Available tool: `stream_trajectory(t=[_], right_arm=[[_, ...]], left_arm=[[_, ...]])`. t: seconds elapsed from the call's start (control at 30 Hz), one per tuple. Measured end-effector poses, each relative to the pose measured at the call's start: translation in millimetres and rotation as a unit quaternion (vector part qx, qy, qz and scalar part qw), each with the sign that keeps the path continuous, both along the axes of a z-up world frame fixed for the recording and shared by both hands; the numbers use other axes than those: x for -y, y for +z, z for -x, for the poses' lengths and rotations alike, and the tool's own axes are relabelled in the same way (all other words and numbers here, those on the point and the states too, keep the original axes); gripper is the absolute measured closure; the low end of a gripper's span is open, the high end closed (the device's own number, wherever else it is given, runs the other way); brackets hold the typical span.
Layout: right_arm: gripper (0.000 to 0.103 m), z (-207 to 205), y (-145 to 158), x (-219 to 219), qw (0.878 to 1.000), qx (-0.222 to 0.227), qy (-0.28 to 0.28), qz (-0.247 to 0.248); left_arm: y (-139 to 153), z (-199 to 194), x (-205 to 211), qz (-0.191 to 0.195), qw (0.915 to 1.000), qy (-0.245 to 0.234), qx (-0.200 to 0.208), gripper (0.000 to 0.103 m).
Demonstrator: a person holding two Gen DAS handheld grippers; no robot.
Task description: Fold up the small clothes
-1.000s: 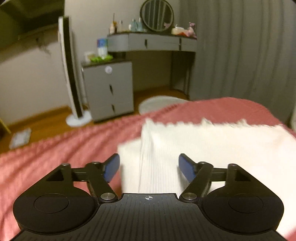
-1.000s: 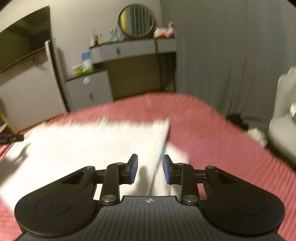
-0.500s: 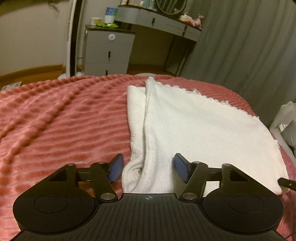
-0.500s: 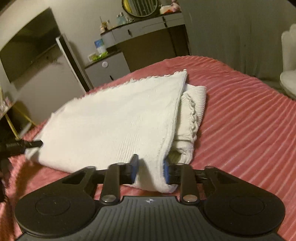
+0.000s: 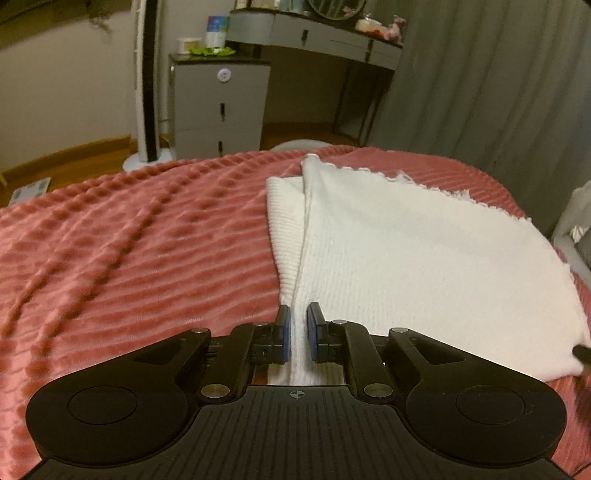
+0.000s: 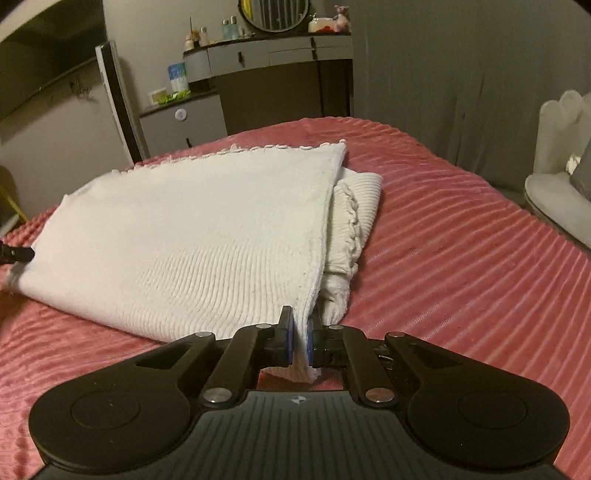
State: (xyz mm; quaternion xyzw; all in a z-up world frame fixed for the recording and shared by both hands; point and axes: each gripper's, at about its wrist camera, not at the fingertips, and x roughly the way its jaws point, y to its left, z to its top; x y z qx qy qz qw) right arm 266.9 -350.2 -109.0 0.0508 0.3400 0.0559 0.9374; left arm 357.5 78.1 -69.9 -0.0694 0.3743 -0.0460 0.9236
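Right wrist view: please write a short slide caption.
Right gripper shut on the near corner of a white knit garment on a pink bedspread.

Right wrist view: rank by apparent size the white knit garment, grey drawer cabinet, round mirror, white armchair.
1. white knit garment, by far the largest, though also nearest the camera.
2. grey drawer cabinet and white armchair: look alike; the chair is cut by the frame edge, so unranked.
3. round mirror, smallest, top cropped.

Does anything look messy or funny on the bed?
A little. The white sweater isn't folded evenly: a sleeve sticks out from under its right edge, bunched up on the pink blanket. Nothing looks spilled or torn.
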Motion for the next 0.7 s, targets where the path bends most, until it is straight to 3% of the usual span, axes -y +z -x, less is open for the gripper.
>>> stream_trajectory(t=[0.23,0.3,0.37,0.43,0.47,0.5,0.57,0.6,0.7], right_arm=[[0.097,2.0,4.0,2.7,1.000,0.003,0.001,0.019],[0.095,4.6,6.9,5.9,1.000,0.009,-0.005,0.017],[0.080,8.2,13.3,12.1,1.000,0.018,-0.024,0.010],[0.078,9.0,19.4,21.4,0.999,0.034,-0.041,-0.004],[0.077,7.3,22.6,25.2,0.998,0.046,-0.052,-0.006],[0.077,2.8,25.0,26.9,0.997,0.053,-0.059,-0.005],[0.076,-14.6,28.6,25.6,0.997,0.056,-0.058,-0.006],[0.075,-24.5,29.8,21.9,0.997,0.059,-0.054,0.000],[0.066,-64.3,28.8,4.2,0.997,0.052,-0.037,0.035]], left_arm=[[0.6,1.0,-3.6,-0.002,1.0000,0.004,0.009,0.087],[4.8,3.6,-10.1,0.003,0.9998,0.016,0.015,0.074],[12.6,7.7,-16.0,-0.008,0.9987,0.038,0.033,0.070],[20.6,8.7,-20.5,-0.018,0.9970,0.042,0.062,0.063],[24.1,6.3,-21.4,-0.015,0.9964,0.038,0.075,0.048],[27.2,2.3,-20.7,-0.012,0.9957,0.038,0.083,0.040],[30.2,-10.0,-14.3,-0.004,0.9958,0.029,0.087,0.038],[29.6,-20.1,-8.8,0.001,0.9966,0.017,0.081,0.031],[22.2,-46.2,8.7,-0.007,0.9973,-0.002,0.072,0.028]])
